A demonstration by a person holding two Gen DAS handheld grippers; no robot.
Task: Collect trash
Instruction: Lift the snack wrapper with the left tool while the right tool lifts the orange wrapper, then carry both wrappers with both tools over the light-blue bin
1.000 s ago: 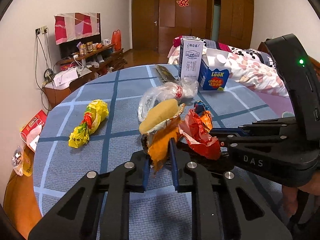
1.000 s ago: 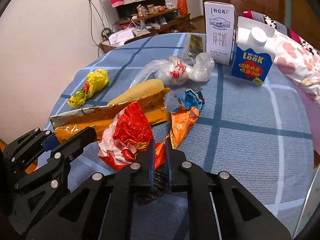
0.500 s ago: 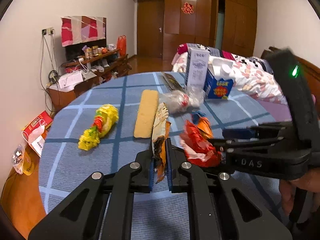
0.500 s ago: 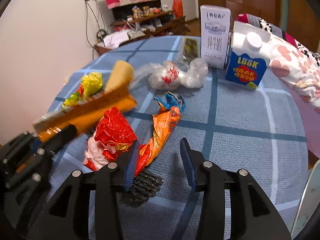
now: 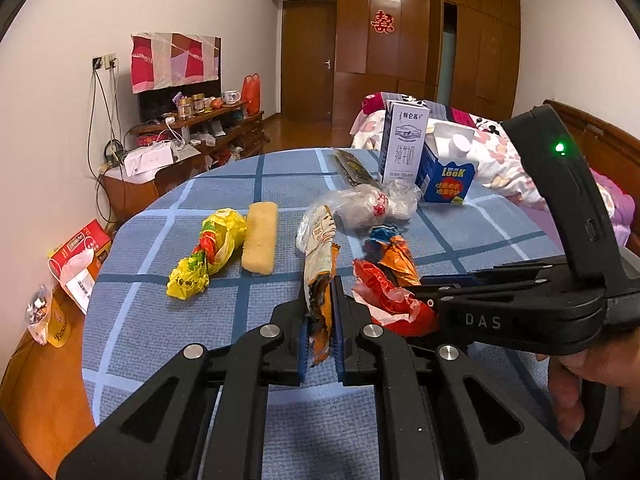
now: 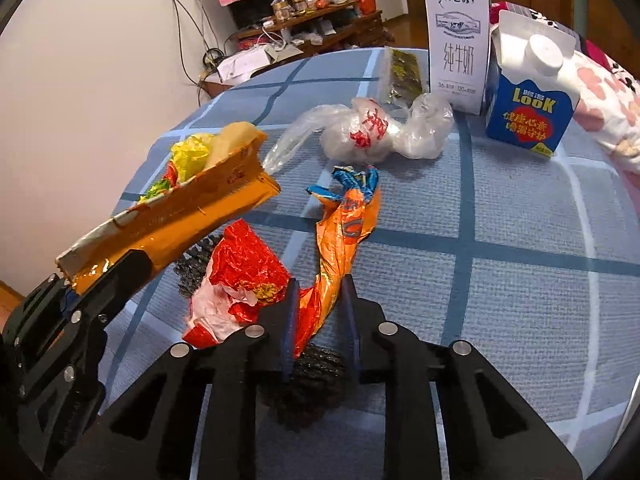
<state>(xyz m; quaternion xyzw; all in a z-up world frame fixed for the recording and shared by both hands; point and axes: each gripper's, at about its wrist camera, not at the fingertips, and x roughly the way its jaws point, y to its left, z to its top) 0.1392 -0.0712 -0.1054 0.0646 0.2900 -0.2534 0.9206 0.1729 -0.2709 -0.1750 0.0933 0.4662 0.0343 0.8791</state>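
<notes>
The left gripper (image 5: 320,312) has its fingers pressed together on the lower end of a long orange-and-white wrapper (image 5: 318,252), which it holds lifted above the table (image 5: 160,320); the right wrist view shows the same wrapper (image 6: 180,220) from its broad orange side, slanting up over the near left part of the table, with the left gripper (image 6: 76,292) low at the picture's left edge. The right gripper (image 6: 318,312) has just been closing, and its fingers now stand narrowly apart around the tail of a twisted orange-and-blue wrapper (image 6: 344,232); whether the pads press on it cannot be told. A crumpled red wrapper (image 6: 240,280) lies just beside that wrapper on its left, touching the left finger. Only the right wrist view shows a dark mesh scrubber (image 6: 316,376) under the right gripper's fingers. Only the left wrist view shows clearly a yellow sponge-like bar (image 5: 261,236) and a crumpled yellow wrapper (image 5: 208,252) side by side near the table's left edge. A clear plastic bag (image 6: 372,132) lies toward the far edge, before a white milk carton (image 6: 456,40) and a blue carton (image 6: 528,108). A person's hand (image 5: 576,384) grips the right gripper's handle.
</notes>
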